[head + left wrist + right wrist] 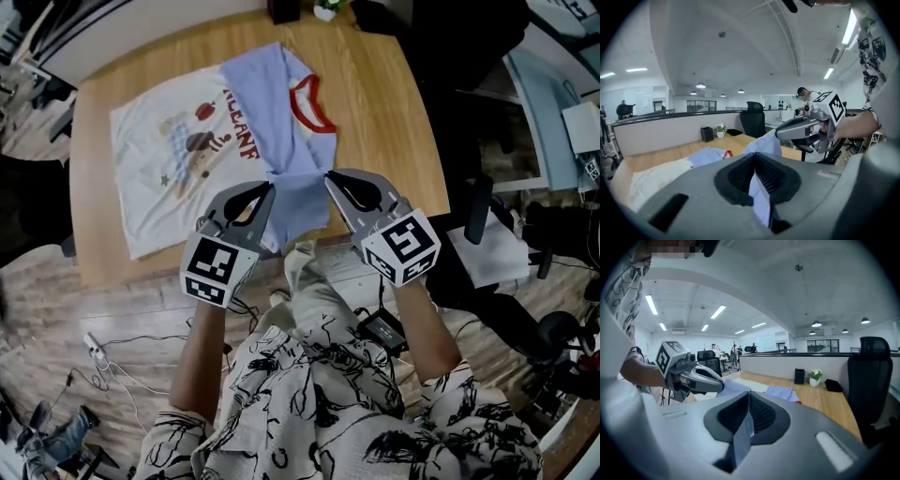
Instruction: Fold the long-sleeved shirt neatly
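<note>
Fabric sits in both pairs of jaws: my left gripper (266, 195) and right gripper (332, 184), side by side above the table's (384, 131) near edge, each pinch the blue sleeve (298, 202). The shirt (178, 164) runs away far-left from them, flat on the table, with its red collar (305, 103) furthest right.

Soft matt cloth shirt (178, 155) on a smooth wood-grain table (380, 122) (faint satin sheen).
</note>
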`<state>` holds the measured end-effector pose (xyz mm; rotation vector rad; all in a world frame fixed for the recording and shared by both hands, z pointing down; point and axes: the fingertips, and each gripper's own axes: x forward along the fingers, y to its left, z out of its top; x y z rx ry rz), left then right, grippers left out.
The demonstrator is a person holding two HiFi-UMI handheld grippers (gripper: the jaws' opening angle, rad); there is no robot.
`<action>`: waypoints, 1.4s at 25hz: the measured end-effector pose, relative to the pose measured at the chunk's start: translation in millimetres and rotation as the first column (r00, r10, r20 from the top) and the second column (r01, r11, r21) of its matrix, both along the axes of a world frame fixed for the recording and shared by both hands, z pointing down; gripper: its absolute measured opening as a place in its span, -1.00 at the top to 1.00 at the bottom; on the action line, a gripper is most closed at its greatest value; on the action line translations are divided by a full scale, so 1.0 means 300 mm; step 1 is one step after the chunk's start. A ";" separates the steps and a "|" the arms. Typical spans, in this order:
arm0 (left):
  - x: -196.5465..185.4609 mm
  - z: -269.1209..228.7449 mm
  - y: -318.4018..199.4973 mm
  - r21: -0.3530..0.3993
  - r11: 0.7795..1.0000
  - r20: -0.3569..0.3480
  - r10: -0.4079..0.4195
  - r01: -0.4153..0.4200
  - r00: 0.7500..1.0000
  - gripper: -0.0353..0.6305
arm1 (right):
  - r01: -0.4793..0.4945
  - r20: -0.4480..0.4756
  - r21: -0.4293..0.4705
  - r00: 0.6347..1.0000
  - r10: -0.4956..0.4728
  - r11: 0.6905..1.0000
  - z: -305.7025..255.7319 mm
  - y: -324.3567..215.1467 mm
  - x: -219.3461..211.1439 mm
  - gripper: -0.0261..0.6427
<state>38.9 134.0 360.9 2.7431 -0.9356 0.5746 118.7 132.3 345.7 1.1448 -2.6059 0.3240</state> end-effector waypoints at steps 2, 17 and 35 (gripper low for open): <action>-0.006 -0.057 -0.054 0.031 1.000 0.006 -0.003 0.003 1.000 0.86 | 0.008 -0.008 0.025 1.000 -0.008 1.000 -0.060 -0.060 -0.010 0.87; -0.081 -0.329 -0.557 0.188 0.975 0.090 -0.134 0.116 0.987 0.86 | 0.150 -0.001 0.156 0.988 -0.151 0.976 -0.346 -0.579 -0.095 0.87; -0.226 -0.172 -0.985 0.075 0.973 0.126 -0.225 0.217 0.966 0.86 | 0.163 -0.080 0.088 0.984 -0.157 0.983 -0.228 -1.026 -0.235 0.87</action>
